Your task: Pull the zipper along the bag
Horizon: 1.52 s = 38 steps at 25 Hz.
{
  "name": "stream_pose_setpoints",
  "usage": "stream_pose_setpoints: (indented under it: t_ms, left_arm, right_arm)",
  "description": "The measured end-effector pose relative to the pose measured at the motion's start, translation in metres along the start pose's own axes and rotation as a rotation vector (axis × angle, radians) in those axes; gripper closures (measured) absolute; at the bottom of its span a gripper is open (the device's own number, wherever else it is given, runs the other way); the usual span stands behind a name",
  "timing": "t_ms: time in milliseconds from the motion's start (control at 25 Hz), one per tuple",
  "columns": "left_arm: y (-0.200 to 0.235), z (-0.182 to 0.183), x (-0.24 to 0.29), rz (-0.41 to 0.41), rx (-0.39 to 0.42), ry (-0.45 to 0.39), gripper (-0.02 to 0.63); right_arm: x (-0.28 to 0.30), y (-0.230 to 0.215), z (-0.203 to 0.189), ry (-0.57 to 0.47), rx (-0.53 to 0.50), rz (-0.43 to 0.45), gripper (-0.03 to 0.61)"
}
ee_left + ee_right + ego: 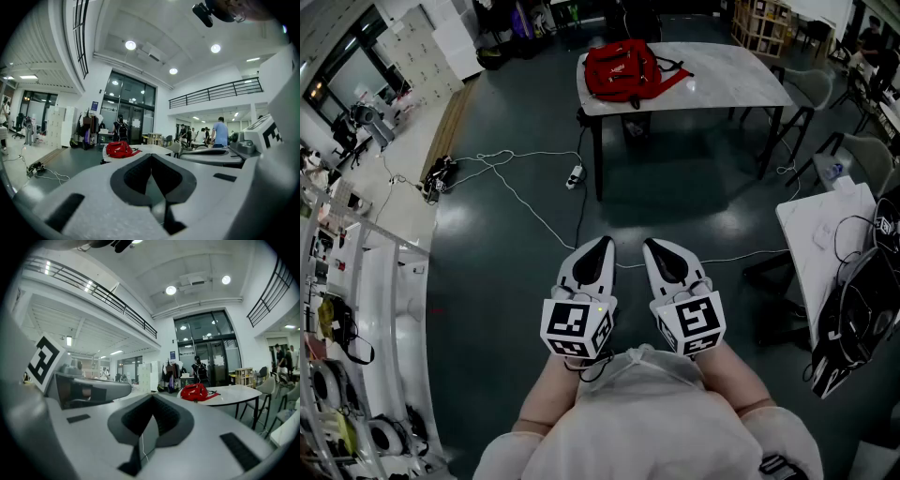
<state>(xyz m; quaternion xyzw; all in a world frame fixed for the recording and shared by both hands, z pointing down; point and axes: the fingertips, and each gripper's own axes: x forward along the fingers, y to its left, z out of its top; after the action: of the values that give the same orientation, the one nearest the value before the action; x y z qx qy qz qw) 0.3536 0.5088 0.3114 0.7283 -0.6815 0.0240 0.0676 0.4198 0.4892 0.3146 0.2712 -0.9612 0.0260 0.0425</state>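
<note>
A red bag (622,68) lies on the left part of a white table (741,80) far ahead across the floor; it also shows small as the red bag (120,149) in the left gripper view and the red bag (195,392) in the right gripper view. Both grippers are held close to my body, side by side, well short of the table. My left gripper (604,243) is shut with nothing in it. My right gripper (650,245) is shut too, its jaws empty. The bag's zipper is too small to make out.
White cables and a power strip (574,175) trail over the dark floor between me and the table. A second white desk (825,234) with dark gear stands at the right. Shelving (337,309) lines the left side. Chairs (806,89) stand beside the table.
</note>
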Motion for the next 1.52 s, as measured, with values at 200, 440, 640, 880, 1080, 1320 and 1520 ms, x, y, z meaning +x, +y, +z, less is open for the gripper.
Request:
stream_pose_setpoints:
  t_ms: [200,440,640,880,1080,1320,1520]
  left_arm:
    - [0.001,-0.005,0.004,-0.013,-0.042,0.004,0.595]
    - [0.002,-0.01,0.011,-0.003,-0.037,0.015,0.595]
    - [0.003,-0.019,0.016,-0.002,-0.034,0.044,0.595]
    - [0.031,-0.027,0.017,0.038,-0.032,0.068,0.595]
    - [0.067,-0.03,0.031,0.04,-0.027,0.057,0.595]
    - [0.134,-0.026,0.068,-0.012,-0.018,0.067,0.595]
    - [0.214,-0.013,0.105,-0.074,-0.024,0.064,0.595]
  right_arm:
    - [0.002,-0.005,-0.001,-0.007,0.021,0.001,0.552]
    - [0.005,-0.012,-0.006,-0.01,0.059,-0.001,0.552]
    - [0.01,-0.035,-0.023,0.031,0.193,-0.075,0.551]
    - [0.027,-0.039,-0.027,0.039,0.197,-0.076,0.551]
    - [0.064,-0.031,-0.033,0.04,0.206,-0.059,0.551]
    - [0.139,-0.032,-0.044,0.07,0.26,-0.135,0.551]
    - [0.223,-0.024,-0.037,0.076,0.262,-0.184,0.551]
